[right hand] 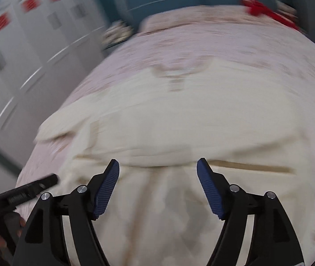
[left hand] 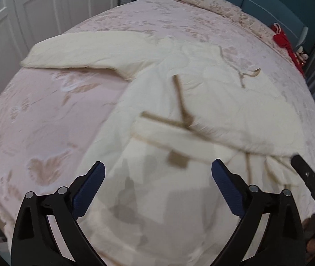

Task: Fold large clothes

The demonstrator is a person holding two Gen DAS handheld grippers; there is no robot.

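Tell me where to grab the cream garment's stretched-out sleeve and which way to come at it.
Grip the sleeve at its cuff end, the free tip pointing toward the white wardrobe doors. It lies flat and straight on the pink bedspread, apart from the bunched body, so I would bring the open left claw in low from the bed's left side and pinch across the tip.

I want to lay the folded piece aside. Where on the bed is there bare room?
Bare bedspread lies left of the cream garment, below its outstretched sleeve. More lies beyond the garment, short of the pillow. The middle and right are crowded with cloth.
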